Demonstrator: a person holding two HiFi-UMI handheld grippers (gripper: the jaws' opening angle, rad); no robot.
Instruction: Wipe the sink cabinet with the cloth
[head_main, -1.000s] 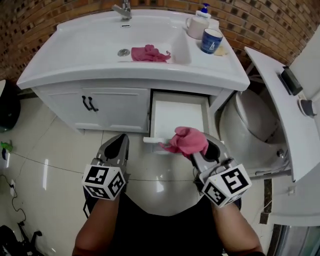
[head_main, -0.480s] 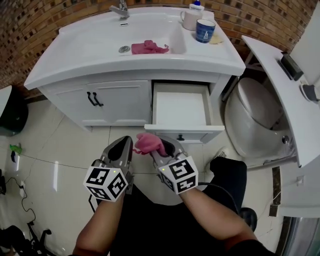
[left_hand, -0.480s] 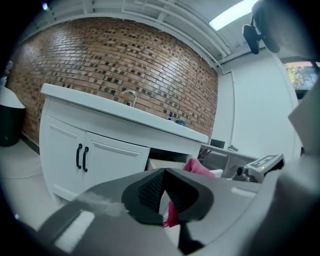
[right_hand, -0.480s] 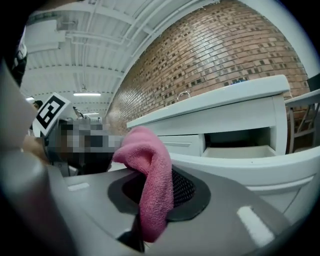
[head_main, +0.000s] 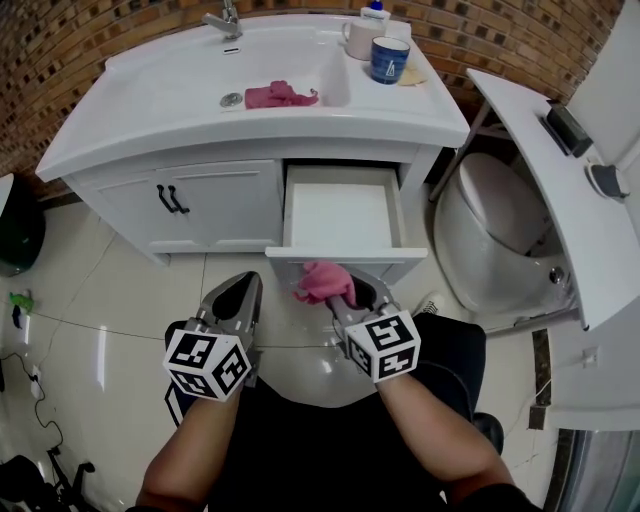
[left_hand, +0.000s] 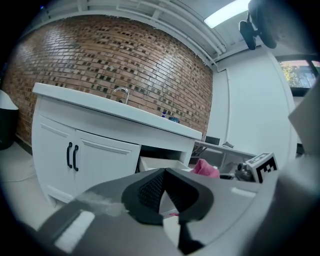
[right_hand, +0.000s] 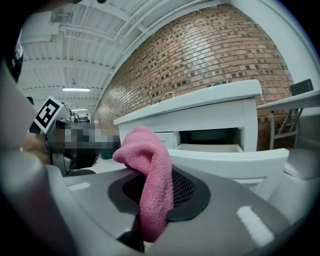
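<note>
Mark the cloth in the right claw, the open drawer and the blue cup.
held cloth (head_main: 325, 282): head view, its bunched top.
open drawer (head_main: 340, 215): head view, bare inside floor.
blue cup (head_main: 389, 65): head view, outer wall.

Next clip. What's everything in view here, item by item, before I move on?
sink cabinet: one, white, centre
drawer: one, white, pulled open, looks empty
basin: one, white, on top of the cabinet
spare cloth: one, pink, in the basin
faucet: one, silver, behind the basin
blue cup: one, countertop right
white mug: one, beside the blue cup
toilet: one, white, right
held cloth: one, pink, before the drawer
left gripper: grey, shut, empty
right gripper: grey, shut on held cloth
</note>
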